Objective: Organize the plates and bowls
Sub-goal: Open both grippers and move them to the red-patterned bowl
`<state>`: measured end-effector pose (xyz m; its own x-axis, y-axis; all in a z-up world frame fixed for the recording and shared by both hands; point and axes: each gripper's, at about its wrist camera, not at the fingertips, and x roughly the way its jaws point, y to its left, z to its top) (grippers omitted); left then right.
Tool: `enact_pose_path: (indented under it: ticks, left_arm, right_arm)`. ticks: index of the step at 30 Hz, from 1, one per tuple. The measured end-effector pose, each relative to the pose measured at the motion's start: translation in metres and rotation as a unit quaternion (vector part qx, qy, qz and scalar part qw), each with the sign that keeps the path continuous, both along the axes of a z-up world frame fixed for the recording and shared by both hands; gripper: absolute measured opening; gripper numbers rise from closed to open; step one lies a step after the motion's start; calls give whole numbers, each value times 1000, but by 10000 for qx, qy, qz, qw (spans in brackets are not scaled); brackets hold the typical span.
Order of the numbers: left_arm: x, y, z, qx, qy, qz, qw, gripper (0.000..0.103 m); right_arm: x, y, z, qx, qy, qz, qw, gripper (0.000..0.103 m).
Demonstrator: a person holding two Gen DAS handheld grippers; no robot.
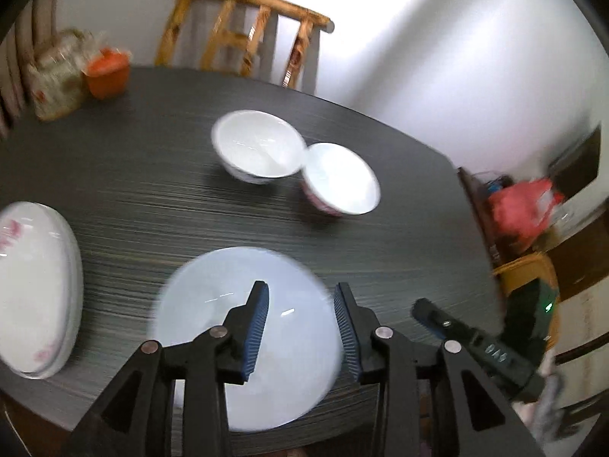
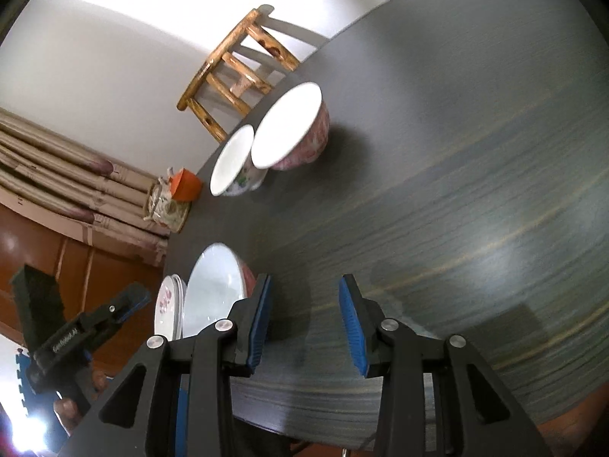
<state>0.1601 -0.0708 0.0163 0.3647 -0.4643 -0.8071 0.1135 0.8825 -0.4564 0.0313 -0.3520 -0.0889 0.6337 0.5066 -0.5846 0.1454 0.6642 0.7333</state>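
On the dark table [image 1: 133, 198] stand three white bowls and a stack of flowered plates [image 1: 34, 289]. The nearest bowl [image 1: 243, 339] sits at the front edge, right under my open left gripper [image 1: 300, 293], whose jaws straddle its right rim without holding it. Two more bowls, one white [image 1: 259, 148] and one with a red pattern [image 1: 338, 179], touch each other mid-table. In the right wrist view my right gripper [image 2: 304, 285] is open and empty above bare table [image 2: 456, 190], with the near bowl [image 2: 213, 289] and plates [image 2: 167, 301] to its left and the two far bowls [image 2: 289, 125] beyond.
A wooden chair [image 1: 243, 34] stands behind the table. An orange container [image 1: 106, 72] and a patterned bag [image 1: 57, 76] sit at the far left corner. Red and yellow clutter [image 1: 521, 213] lies beyond the right edge. The other gripper [image 1: 475, 342] shows at lower right.
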Motion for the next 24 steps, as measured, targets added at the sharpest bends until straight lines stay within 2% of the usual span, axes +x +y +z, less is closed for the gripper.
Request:
enact_pose_path:
  ticks: [5, 9, 13, 19, 24]
  left_arm:
    - [38, -27, -5, -199, 264, 144, 9993, 36]
    - [73, -49, -20, -347, 661, 202, 9970, 36]
    - [94, -58, -33, -404, 842, 392, 9949, 36]
    - [107, -54, -58, -534, 1220, 747, 9883, 36]
    - [115, -52, -70, -708, 1300, 853, 9853, 36]
  right_arm:
    - [23, -20, 18, -201, -111, 2, 9997, 36]
    - [50, -33, 33, -375, -205, 88, 9990, 36]
    - [84, -41, 47, -599, -261, 227, 9976, 35]
    - [127, -47, 42, -501, -104, 368, 9980, 35]
    - [151, -45, 32, -475, 1, 484, 9977, 38]
